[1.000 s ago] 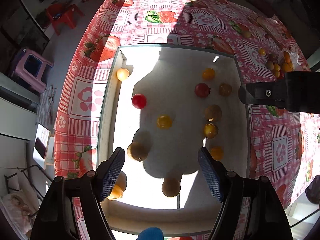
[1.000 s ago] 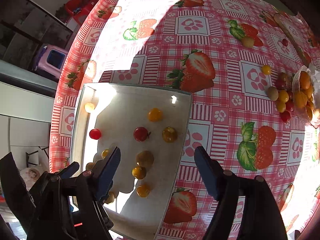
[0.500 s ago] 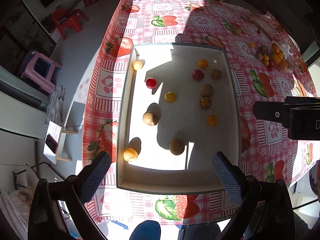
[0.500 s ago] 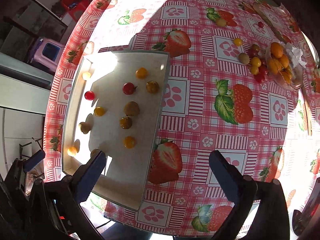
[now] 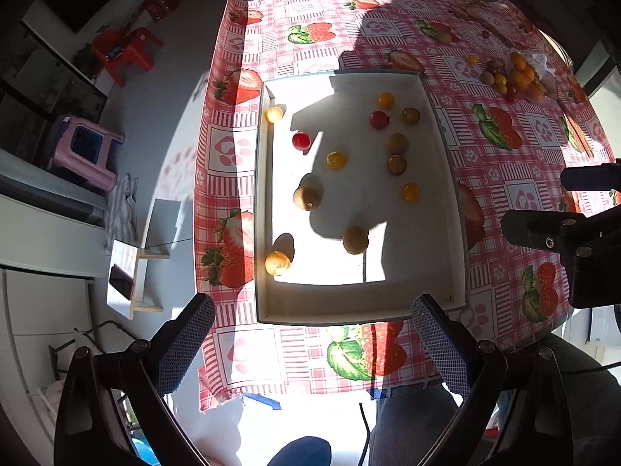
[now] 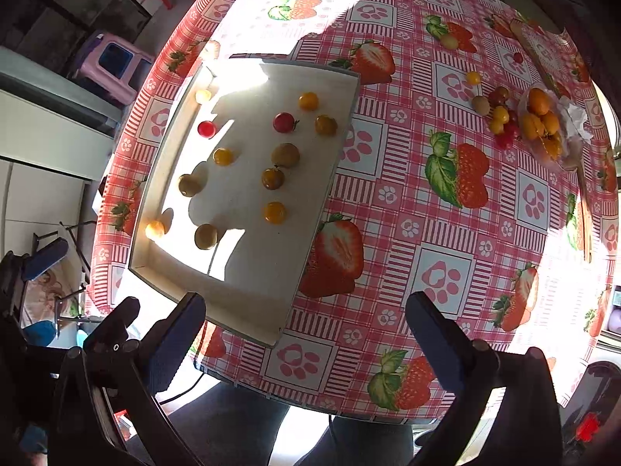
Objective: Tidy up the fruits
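Now both grippers, left (image 5: 312, 332) and right (image 6: 304, 328), hover wide-fingered and empty; next fruit pile (image 6: 516, 120) waits at two o'clock.

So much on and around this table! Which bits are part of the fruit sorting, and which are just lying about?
Part of the job:
- white tray
- small fruits in the tray
- loose fruit pile on the tablecloth
- left hand-held gripper, right hand-held gripper, both open and empty

Just lying about:
- pink stool
- red chair
- strawberry tablecloth
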A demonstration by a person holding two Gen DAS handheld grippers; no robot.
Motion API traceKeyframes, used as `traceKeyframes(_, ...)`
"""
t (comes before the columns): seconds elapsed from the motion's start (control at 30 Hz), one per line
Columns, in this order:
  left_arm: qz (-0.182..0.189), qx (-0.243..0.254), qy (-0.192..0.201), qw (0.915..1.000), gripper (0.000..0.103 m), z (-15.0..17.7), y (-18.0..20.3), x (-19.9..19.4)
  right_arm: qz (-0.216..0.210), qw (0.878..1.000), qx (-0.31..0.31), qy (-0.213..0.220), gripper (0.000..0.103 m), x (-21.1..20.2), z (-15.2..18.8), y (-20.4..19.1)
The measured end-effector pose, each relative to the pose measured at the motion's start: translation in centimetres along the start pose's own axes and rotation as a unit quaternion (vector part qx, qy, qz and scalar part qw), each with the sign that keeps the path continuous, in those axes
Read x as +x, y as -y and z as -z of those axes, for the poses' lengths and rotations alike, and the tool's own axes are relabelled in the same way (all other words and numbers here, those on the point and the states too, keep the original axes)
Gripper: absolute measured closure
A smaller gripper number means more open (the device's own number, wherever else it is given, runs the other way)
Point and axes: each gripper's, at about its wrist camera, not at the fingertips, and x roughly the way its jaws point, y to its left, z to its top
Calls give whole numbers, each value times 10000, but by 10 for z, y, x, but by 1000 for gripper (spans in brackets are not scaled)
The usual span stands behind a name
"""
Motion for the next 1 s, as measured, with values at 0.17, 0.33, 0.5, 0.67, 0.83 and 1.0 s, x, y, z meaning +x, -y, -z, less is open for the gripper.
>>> traceKeyframes(0.17, 115, 19, 32, 9999, 1, 7, 0, -12, 133, 9996, -212, 138, 0, -11, 4, -9)
traceKeyframes(0.33, 91, -19, 176, 9998, 1, 3, -3, -23, 179, 9993, -213, 239, 0, -18, 6, -11)
traceKeyframes(0.5, 33, 66, 239, 9997, 1, -1, -2, -27, 207, 9992, -153, 293, 0, -20, 4, -11)
traceKeyframes(0.67, -30, 262, 277, 9993, 1, -5, 4, -28, 197, 9992, -166, 301, 0, -21, 4, -12)
traceKeyframes(0.83, -86, 441, 281, 9986, 1, -7, 10, -28, 174, 9993, -152, 292, 0, -19, 4, -14)
traceKeyframes(1.0, -117, 530, 284, 9981, 1, -9, 13, -27, 106, 9996, -10, 268, 0, -17, 4, -10)
